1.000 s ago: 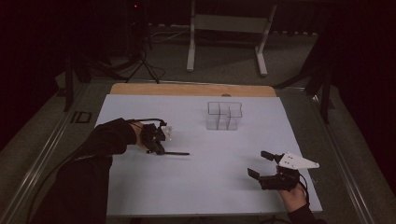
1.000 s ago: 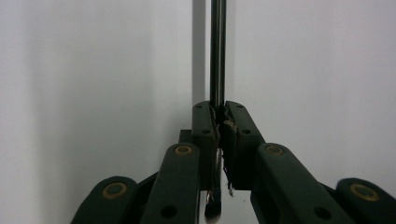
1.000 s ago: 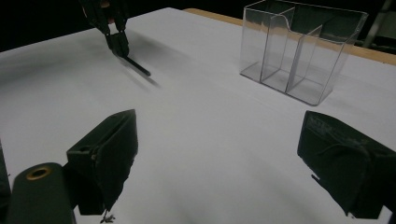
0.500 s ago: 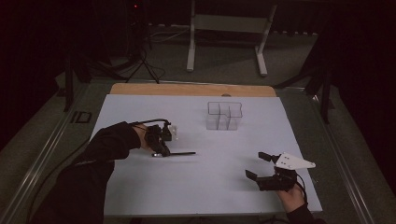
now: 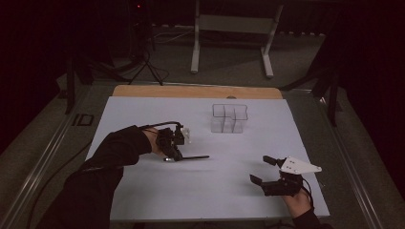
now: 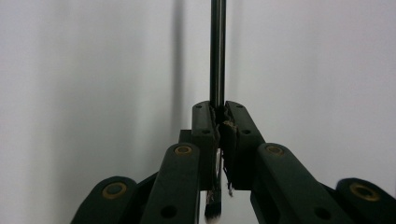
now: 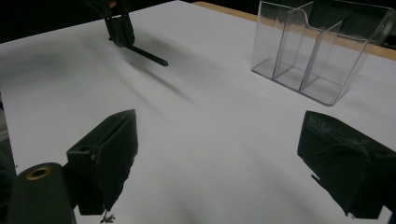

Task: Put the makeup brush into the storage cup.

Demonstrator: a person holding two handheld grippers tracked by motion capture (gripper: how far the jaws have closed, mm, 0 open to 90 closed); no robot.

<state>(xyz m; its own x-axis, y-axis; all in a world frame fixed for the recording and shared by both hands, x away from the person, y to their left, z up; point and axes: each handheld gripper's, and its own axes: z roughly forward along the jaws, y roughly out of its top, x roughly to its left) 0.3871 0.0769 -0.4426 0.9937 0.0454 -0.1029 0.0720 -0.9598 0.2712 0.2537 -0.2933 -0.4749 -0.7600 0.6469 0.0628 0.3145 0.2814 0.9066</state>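
Left gripper: my left gripper sits left of the table's middle, its jaws clamped on a thin black brush — in the left gripper view the pads press the handle from both sides.
Brush: the dark handle runs straight out past the jaw tips, and a pale bristle end shows below, between the linkage arms. From the high view it lies nearly level, low over the sheet, pointing toward the table's right edge.
Right gripper: my right gripper is near the front right corner of the table, jaws spread wide with nothing between them — bare white surface shows between the two pads in the right gripper view.
Organizer: a clear plastic organizer with several compartments stands upright toward the back edge, a little right of centre; its compartments look empty. It is well apart from both grippers.
Table: a white sheet covers the top, with a strip of bare wood along the back edge.
Sleeve: my left forearm is in a dark sleeve, coming in from the front left corner.
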